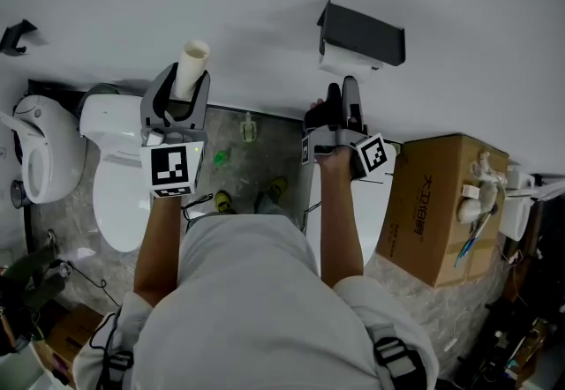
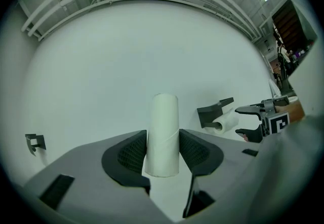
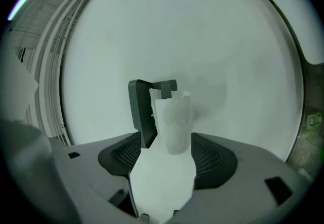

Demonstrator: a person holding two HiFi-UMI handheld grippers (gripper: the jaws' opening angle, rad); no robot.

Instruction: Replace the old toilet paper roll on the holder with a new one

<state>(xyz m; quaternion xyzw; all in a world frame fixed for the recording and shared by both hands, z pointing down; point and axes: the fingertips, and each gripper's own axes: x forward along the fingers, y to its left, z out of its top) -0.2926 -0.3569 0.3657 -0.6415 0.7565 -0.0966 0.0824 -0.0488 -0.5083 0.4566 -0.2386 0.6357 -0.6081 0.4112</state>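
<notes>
main risk is on the right: right gripper has its jaws apart with nothing in them, nose just short of the roll hanging on the holder at 1 o'clock in the head view. the right gripper view puts the roll dead ahead between the open jaws, not touched as far as i can tell. if it goes in off-axis, a jaw tip could catch the holder's dark cover or snag the ragged paper edge and tear or unwind a sheet. a sideways shove could slide the roll off its arm. second risk is on the left: left gripper is clamped on the cardboard tube, pads on both sides, but only on its lower part, and the rest stands proud above the jaws. it's thin cardboard, so more squeeze likely crushes it; less and it tips out, with the toilet near at 9 o'clock. my read: the bare tube is the spent one and the papered roll is seated, so what's left is checking the seat and ditching the tube. pose: both forearms stretched forward toward the wall, well apart. left gripper is about level at 11 o'clock with the tube upright, right one nosed slightly up at the holder, marker cubes facing back at the head camera.
</notes>
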